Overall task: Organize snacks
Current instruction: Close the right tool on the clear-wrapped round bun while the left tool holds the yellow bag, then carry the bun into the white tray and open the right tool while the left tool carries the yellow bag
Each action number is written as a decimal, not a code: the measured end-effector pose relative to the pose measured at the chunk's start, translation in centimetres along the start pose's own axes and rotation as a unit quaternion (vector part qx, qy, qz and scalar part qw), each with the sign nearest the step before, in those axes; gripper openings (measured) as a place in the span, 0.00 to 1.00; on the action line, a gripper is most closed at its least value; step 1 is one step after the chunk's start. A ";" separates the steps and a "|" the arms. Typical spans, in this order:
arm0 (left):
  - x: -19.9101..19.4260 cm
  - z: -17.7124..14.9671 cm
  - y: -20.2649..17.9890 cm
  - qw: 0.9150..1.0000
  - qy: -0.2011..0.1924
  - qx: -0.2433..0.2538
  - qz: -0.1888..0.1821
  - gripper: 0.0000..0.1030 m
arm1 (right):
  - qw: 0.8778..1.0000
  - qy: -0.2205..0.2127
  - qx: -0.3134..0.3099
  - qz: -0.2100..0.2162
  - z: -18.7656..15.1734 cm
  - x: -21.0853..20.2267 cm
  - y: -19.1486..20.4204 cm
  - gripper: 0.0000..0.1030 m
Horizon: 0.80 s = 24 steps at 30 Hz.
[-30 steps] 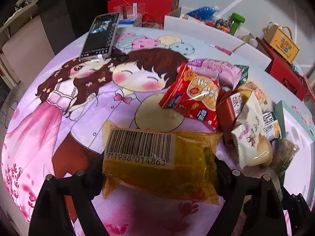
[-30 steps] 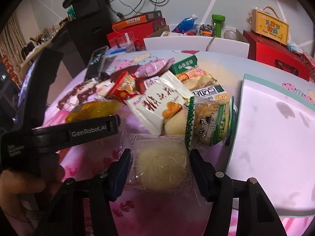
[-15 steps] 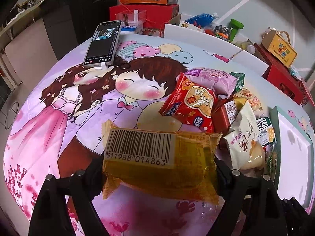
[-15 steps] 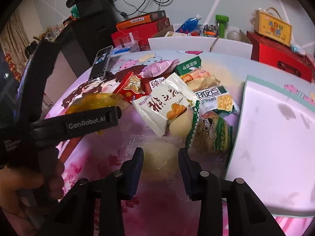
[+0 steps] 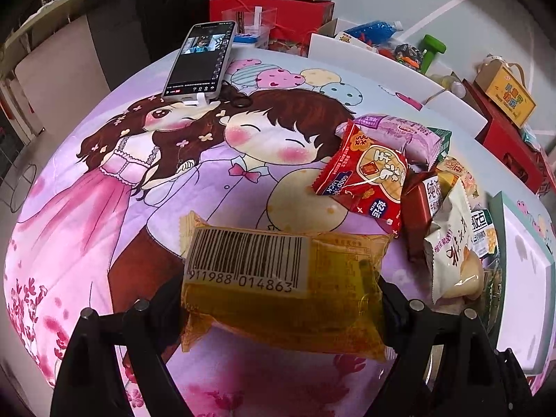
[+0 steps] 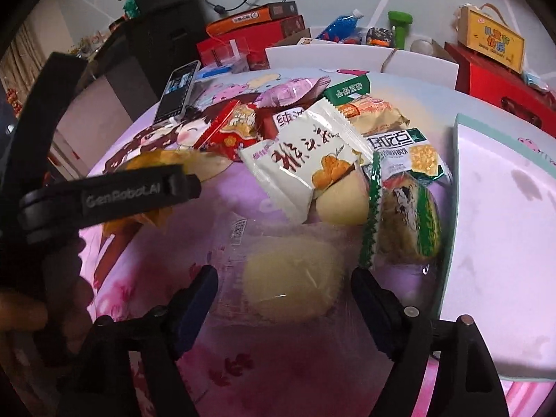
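Left gripper [image 5: 281, 299] clamped on a yellow pack [image 5: 285, 288], held above the cloth [image 5: 87, 208]; white barcode label facing the camera, digits "911988 014863" legible. Right gripper [image 6: 283, 295] spread wide, jaws either side of a clear-wrapped pale bun [image 6: 292, 278] lying on the cloth, not touching it.

Snack pile just beyond the bun, beside a white tray [image 6: 504, 243] with a teal rim. Topmost a white pack [image 6: 305, 160] with brown Chinese brush script and a pictured pastry. Just right of the bun a green-edged pack [image 6: 406, 222] with a cow drawing. Behind, a red pack [image 5: 368, 180] reading "GOOD LUCK" and "RICH", a purple pack [image 5: 403, 132] and a green pack [image 6: 347, 92] with white Chinese lettering.

"GenRobot.AI" printed on the left gripper's body in the right wrist view. Phone [image 5: 199, 62] propped at the far edge of the cloth, screen lit. Yellow carton [image 6: 493, 40] with Chinese characters on a red box [image 6: 500, 83] at the back.
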<state>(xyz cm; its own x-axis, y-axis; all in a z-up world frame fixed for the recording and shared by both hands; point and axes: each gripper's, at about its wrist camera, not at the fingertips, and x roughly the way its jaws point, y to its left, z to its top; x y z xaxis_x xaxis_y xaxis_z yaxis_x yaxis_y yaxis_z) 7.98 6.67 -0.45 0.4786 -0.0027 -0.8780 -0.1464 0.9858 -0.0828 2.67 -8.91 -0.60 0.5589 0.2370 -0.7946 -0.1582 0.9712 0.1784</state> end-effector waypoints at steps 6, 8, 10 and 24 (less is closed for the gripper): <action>0.2 0.1 0.0 1.000 0.002 0.000 0.000 0.86 | 1.000 -0.011 -0.003 -0.012 0.1 -0.4 0.5 0.64; 0.1 0.1 0.1 1.000 0.001 -0.001 0.001 0.86 | 1.000 -0.013 -0.003 -0.006 0.2 -0.7 0.5 0.61; 0.1 0.2 0.1 1.000 0.001 -0.002 0.002 0.86 | 1.000 -0.013 -0.009 -0.004 0.2 -0.8 0.8 0.60; -2.6 1.2 0.7 0.999 -0.039 -0.018 -0.008 0.86 | 0.996 -0.083 -0.001 -0.010 2.5 -6.7 0.4 0.60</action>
<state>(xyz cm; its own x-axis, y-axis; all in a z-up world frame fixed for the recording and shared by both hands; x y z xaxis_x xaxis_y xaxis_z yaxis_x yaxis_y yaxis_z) 7.71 7.58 2.33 0.5470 -0.0034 -0.8372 -0.1683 0.9791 -0.1140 0.92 -10.08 6.28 0.6893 0.2186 -0.6908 -0.1469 0.9758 0.1623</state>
